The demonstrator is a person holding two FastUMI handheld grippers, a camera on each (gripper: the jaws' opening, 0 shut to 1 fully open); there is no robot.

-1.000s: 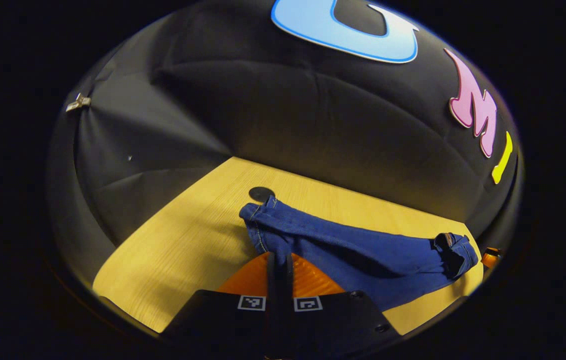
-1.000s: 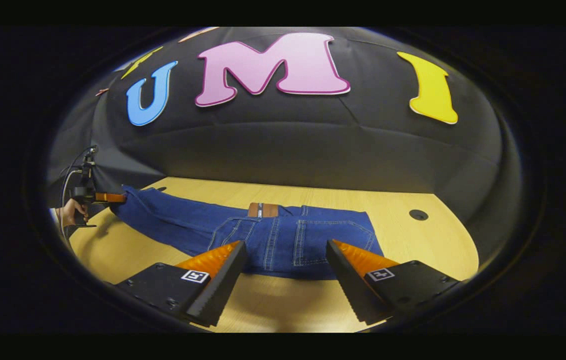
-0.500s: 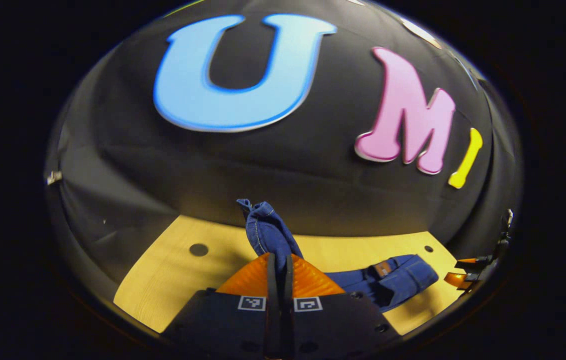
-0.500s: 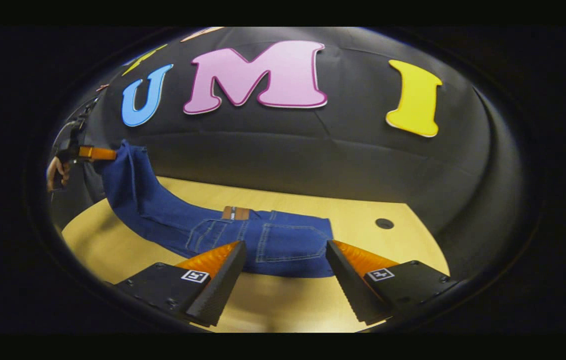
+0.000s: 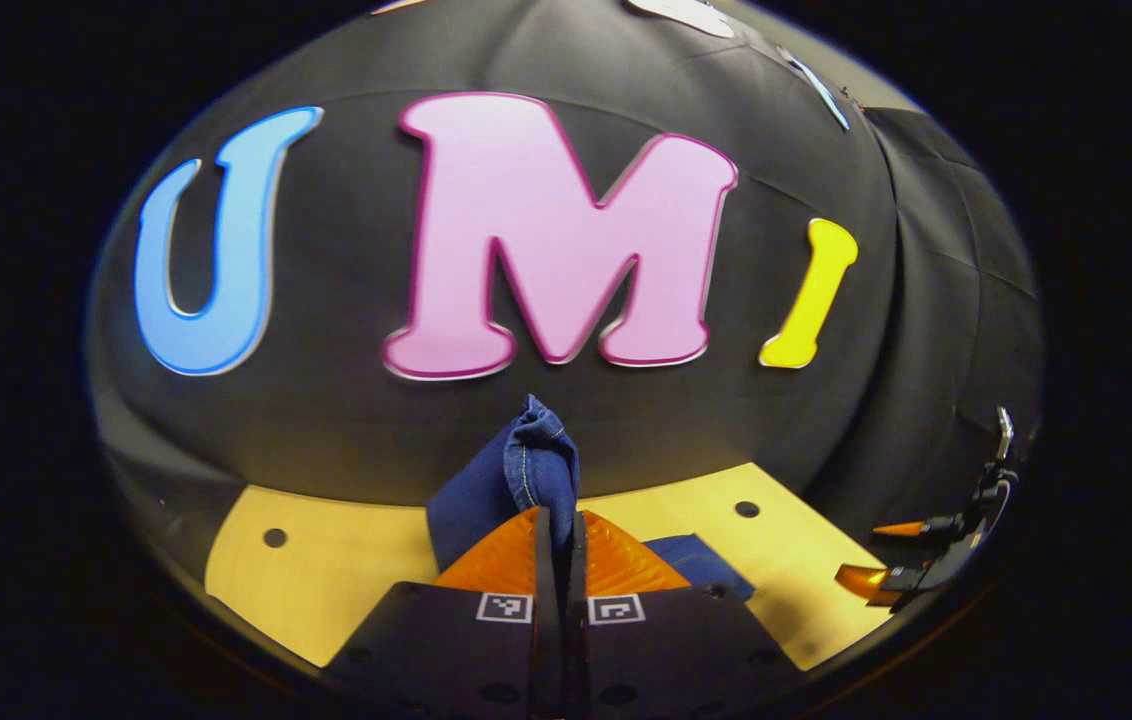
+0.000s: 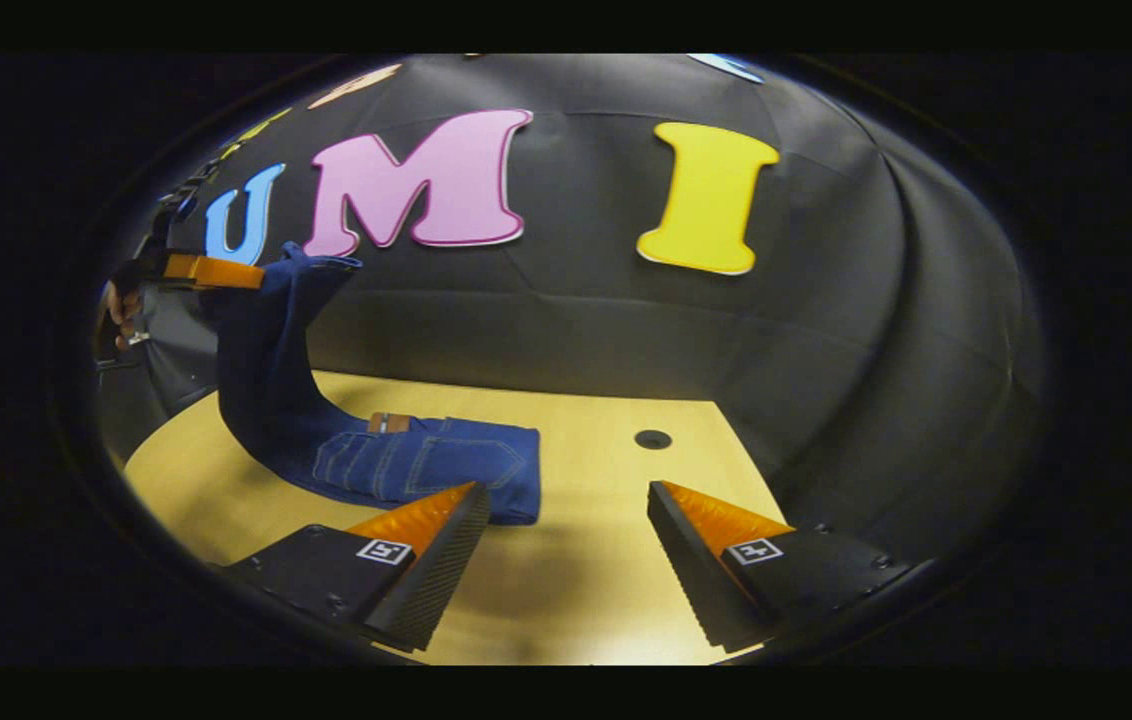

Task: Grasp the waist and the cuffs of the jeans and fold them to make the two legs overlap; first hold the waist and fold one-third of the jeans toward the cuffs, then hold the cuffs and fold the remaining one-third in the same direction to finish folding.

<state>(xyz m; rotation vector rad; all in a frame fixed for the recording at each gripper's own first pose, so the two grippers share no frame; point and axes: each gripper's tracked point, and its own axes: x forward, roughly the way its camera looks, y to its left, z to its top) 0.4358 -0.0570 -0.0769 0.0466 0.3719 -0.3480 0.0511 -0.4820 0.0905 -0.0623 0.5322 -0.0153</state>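
While the left tool (image 5: 556, 520) pinches the jeans' cuffs (image 5: 538, 455), the right tool (image 6: 566, 530) gapes empty.

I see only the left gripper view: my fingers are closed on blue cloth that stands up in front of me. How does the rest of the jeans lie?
Observer: In the right gripper view the jeans hang from the left gripper in a curve, and the waist end lies flat on the table.
Operator: Is the right gripper holding the waist?
Observer: No. The right gripper is open and holds nothing; the jeans' edge lies by one of its fingers.
Operator: Which side of the waist faces up?
Observer: The side with the stitched pocket and a brown patch.
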